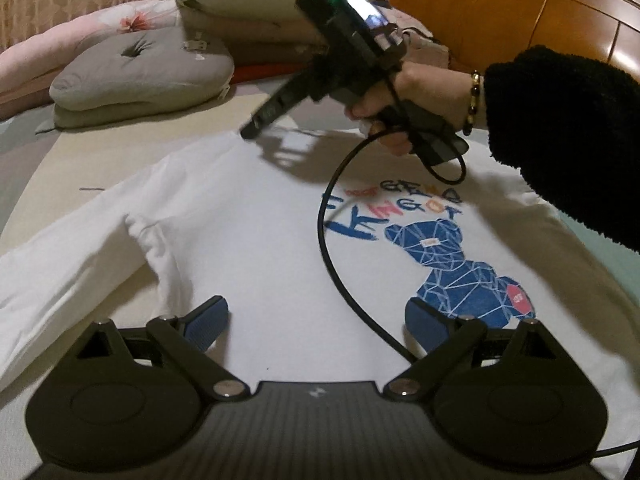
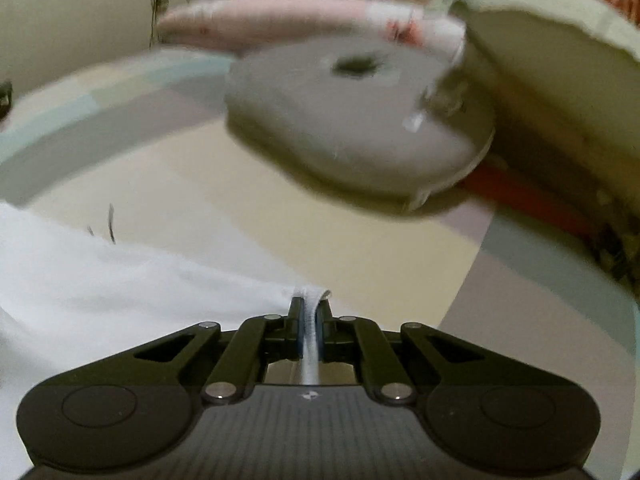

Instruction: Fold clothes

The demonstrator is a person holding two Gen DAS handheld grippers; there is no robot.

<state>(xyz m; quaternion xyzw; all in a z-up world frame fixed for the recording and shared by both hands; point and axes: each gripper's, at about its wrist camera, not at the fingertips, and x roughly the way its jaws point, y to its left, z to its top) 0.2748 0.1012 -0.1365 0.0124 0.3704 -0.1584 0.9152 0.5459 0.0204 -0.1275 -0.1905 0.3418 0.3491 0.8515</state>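
A white long-sleeved shirt with a blue bear print lies flat on the bed, one sleeve stretched to the left. My left gripper hovers low over the shirt's body, open, with nothing between its blue pads. In the left wrist view my right gripper is held by a hand in a black sleeve, its tip at the shirt's far edge. In the right wrist view my right gripper is shut on a thin fold of the white shirt at its edge.
A grey round cushion and stacked pillows lie at the head of the bed beyond the shirt. A wooden headboard stands at the back right. A black cable loops across the shirt. Patchwork bed sheet surrounds the shirt.
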